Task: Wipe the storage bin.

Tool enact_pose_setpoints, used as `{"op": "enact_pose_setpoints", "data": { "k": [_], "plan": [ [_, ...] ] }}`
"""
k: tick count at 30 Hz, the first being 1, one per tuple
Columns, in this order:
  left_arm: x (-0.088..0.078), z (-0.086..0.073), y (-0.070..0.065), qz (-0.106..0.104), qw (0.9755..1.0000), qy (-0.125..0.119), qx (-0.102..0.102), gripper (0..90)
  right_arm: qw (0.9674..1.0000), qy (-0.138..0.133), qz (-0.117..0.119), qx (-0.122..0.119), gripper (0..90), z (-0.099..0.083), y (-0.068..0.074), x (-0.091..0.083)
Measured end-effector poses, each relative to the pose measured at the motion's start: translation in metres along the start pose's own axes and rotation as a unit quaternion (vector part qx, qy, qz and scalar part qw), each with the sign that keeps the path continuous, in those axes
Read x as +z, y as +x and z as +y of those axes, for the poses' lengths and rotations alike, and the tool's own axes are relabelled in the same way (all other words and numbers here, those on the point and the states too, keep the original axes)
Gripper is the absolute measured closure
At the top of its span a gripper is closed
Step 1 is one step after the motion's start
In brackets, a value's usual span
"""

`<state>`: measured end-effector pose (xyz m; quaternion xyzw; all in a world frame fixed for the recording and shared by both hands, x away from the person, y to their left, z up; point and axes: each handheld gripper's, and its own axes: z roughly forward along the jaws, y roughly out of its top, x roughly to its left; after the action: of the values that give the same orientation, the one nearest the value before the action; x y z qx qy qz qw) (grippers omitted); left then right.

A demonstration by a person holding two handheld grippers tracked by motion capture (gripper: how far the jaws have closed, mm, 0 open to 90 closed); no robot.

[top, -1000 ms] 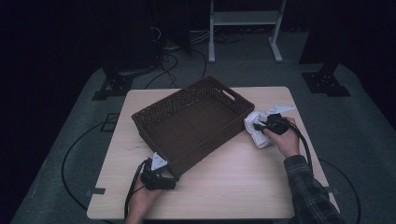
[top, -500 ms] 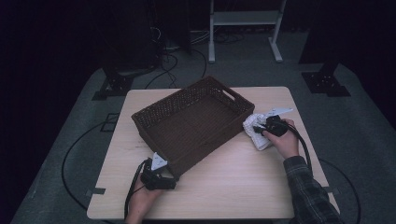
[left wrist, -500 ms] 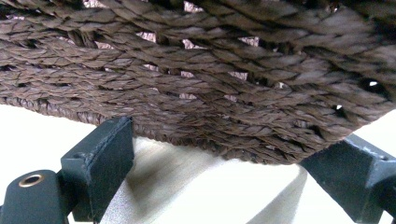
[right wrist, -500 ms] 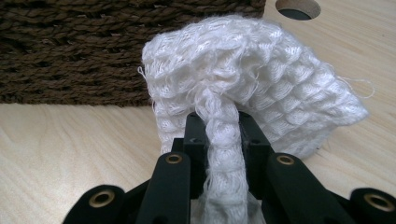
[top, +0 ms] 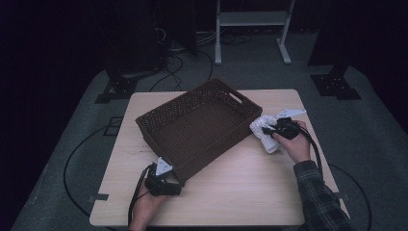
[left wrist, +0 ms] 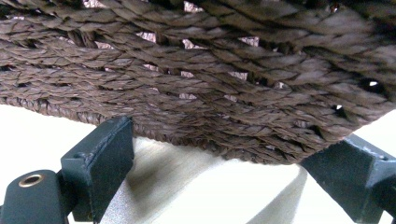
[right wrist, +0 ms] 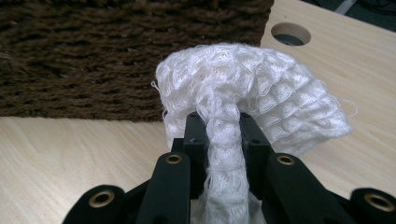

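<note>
On the bench [top: 240, 192], the left tongs [top: 169, 182] stand spread at the brown wicker basket's [top: 202, 126] near corner, while the right tongs [top: 269, 131] clench the white knitted cloth [top: 262, 130] just beside the basket's right wall.

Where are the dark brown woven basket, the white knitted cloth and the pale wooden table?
Dark brown woven basket [top: 192, 127], high view, inside floor.
White knitted cloth [right wrist: 261, 93], right gripper view, bunched top.
Pale wooden table [top: 240, 192], high view, bare front.
</note>
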<state>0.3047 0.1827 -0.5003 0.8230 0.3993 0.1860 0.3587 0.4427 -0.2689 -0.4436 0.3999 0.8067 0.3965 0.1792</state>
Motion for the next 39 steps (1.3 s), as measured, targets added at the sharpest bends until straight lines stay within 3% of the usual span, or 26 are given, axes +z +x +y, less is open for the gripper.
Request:
{"op": "enact_pose_setpoints", "data": {
  "k": [14,22,30,39],
  "plan": [
    [0.0,0.0,0.0,0.0,1.0,-0.001,0.0,10.2,0.9997,-0.021,0.003,-0.015,77.1,0.011,0.007,-0.018],
    [0.0,0.0,0.0,0.0,1.0,0.0,0.0,10.2,0.9996,-0.021,0.006,-0.019,77.0,0.012,0.01,-0.018],
    [0.0,0.0,0.0,0.0,1.0,0.0,0.0,10.1,0.9998,-0.008,0.008,-0.019,76.9,0.008,0.012,-0.01],
    [0.0,0.0,0.0,0.0,1.0,0.0,0.0,10.1,0.9995,0.026,0.015,-0.015,77.0,-0.004,0.011,0.009]
  ]
}}
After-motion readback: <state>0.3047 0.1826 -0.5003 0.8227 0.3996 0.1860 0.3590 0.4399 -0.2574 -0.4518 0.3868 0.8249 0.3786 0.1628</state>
